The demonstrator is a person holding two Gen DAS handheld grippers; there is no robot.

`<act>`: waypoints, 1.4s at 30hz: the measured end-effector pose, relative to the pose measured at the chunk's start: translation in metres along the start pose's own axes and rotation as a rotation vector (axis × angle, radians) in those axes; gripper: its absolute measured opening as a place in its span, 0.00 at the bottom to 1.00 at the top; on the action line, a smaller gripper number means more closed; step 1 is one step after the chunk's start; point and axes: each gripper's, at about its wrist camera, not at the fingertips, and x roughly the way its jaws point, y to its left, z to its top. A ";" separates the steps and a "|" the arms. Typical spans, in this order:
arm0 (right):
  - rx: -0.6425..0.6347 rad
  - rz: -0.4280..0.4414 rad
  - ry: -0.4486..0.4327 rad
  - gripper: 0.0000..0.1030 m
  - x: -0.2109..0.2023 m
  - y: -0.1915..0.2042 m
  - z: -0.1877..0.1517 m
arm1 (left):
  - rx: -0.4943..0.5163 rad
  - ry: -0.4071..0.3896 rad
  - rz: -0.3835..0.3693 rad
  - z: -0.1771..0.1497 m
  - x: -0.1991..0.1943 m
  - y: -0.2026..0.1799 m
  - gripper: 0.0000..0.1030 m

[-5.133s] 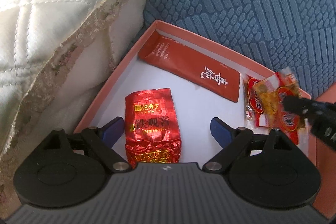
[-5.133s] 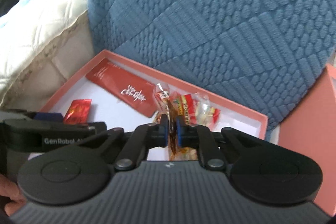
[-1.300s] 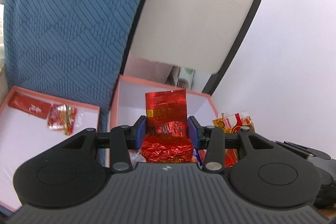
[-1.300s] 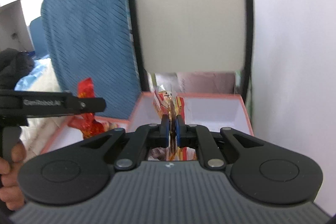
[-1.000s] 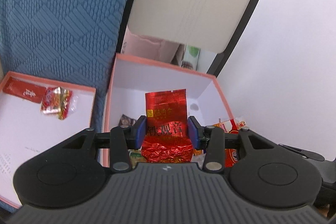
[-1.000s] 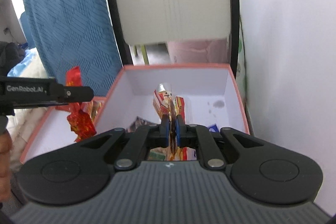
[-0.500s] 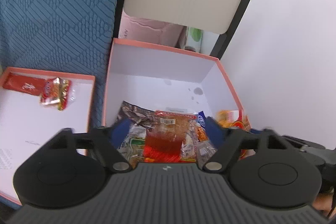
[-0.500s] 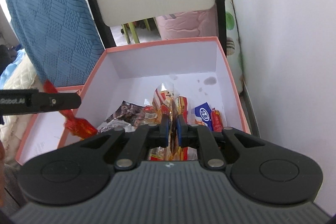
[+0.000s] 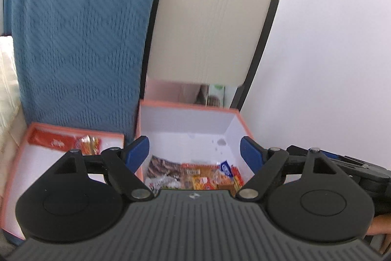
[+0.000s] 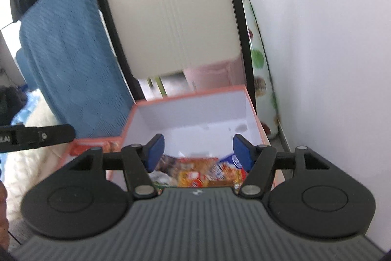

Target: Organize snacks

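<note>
The left gripper (image 9: 194, 150) has its blue pads spread wide with nothing between them, and the right gripper (image 10: 197, 148) is spread just as wide and just as empty. Directly below and ahead of both sits the deep orange-rimmed box (image 9: 188, 105), its white floor holding a heap of snack packets (image 9: 195, 176) in orange, red, brown and blue wrappers (image 10: 195, 171). To the left of the left gripper lies the shallow box lid (image 9: 73, 130), where a flat red sachet (image 9: 50, 141) and a small red-and-yellow candy packet (image 9: 88, 144) remain against its far edge. Those two look like the next items to collect, so the sensible move is to lift both grippers straight up until clear of the deep box's walls, then swing left over the lid. The sachet lies flat and would likely need a pinch at one edge, while the crinkly candy packet offers more to grip. Beyond the boxes stand a blue textured cushion (image 9: 80, 36) and a beige chair back (image 9: 207, 31), with a white wall (image 9: 330, 40) to the right.
</note>
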 end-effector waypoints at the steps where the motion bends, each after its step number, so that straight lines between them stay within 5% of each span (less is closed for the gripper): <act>1: 0.000 0.004 -0.014 0.63 -0.008 0.004 0.002 | 0.004 -0.012 -0.004 0.003 -0.009 -0.001 0.82; 9: -0.007 0.022 -0.103 0.63 -0.069 0.036 0.002 | 0.022 -0.106 -0.022 0.003 -0.082 0.001 0.82; 20: -0.023 -0.023 -0.141 0.63 -0.124 0.065 -0.029 | 0.026 -0.139 -0.038 -0.034 -0.150 0.013 0.82; 42: -0.008 -0.063 -0.129 0.63 -0.164 0.091 -0.084 | 0.009 -0.093 0.000 -0.098 -0.182 0.038 0.82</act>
